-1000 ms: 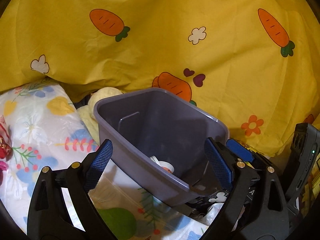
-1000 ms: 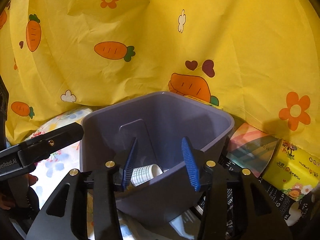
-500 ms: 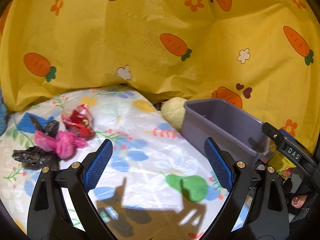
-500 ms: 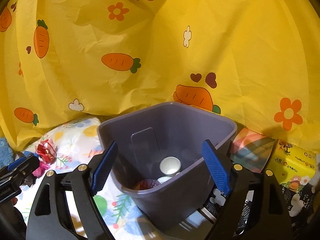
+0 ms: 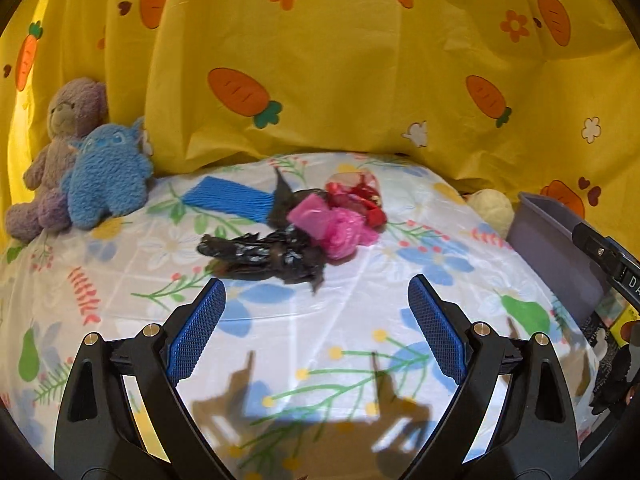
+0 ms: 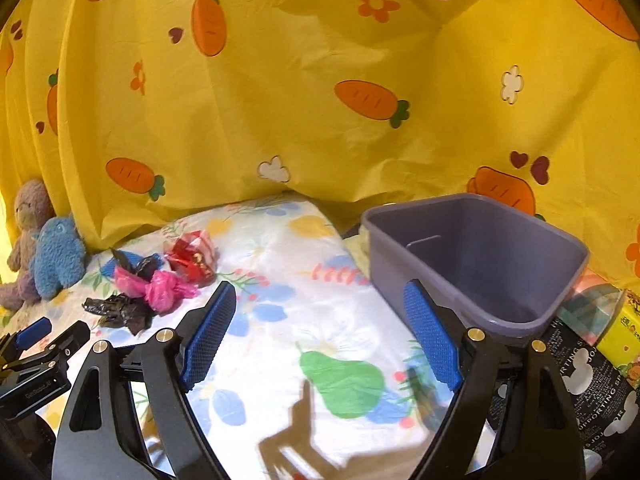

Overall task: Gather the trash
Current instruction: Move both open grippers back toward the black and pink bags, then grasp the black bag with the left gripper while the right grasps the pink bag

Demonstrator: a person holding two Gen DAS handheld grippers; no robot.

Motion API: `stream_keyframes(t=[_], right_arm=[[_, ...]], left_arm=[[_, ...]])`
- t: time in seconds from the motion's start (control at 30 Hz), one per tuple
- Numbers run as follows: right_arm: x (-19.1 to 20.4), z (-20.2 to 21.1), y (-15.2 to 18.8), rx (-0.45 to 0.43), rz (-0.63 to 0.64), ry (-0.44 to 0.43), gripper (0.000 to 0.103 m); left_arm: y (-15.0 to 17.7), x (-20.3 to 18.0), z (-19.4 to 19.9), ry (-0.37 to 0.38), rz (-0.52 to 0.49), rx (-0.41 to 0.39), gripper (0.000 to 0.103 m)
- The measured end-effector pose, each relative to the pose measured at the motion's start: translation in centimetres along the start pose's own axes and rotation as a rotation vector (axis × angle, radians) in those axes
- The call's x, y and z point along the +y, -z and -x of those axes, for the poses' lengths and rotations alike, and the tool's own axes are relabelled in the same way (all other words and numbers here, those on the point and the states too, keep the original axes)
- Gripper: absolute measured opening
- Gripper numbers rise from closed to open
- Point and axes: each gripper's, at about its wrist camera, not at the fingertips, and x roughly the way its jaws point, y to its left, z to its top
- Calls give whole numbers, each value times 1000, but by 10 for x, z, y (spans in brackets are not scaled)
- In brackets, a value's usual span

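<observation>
A pile of trash lies on the floral sheet: a crumpled black bag (image 5: 268,254), a pink bag (image 5: 334,230), a red wrapper (image 5: 356,196) and a blue mesh piece (image 5: 230,198). My left gripper (image 5: 316,332) is open and empty, a short way in front of the pile. The pile also shows in the right wrist view: black bag (image 6: 120,310), pink bag (image 6: 160,286), red wrapper (image 6: 192,258). A grey-purple bin (image 6: 480,264) stands at the right. My right gripper (image 6: 320,336) is open and empty, left of the bin.
A purple plush bear (image 5: 60,140) and a blue plush toy (image 5: 106,178) sit at the back left. A yellow carrot-print cloth (image 5: 340,60) hangs behind. A cream plush (image 5: 490,210) lies beside the bin (image 5: 560,248). Packages (image 6: 592,364) lie at the right.
Both grippers swung left away from the bin. The right gripper opened and let go of a paper cup, which dropped into the bin. The trash pile came into view.
</observation>
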Motion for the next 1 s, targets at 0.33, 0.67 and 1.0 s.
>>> stream_keyframes(t=[0.33, 0.67, 1.0], right_arm=[[88, -31, 4, 62, 140, -104, 83], [140, -56, 0, 84, 251, -148, 81], [178, -98, 3, 178, 317, -231, 56]], left_arm=[[0, 62, 0, -121, 84, 10, 91], [-4, 91, -11, -151, 133, 21, 91], [-11, 105, -25, -145, 154, 27, 91]])
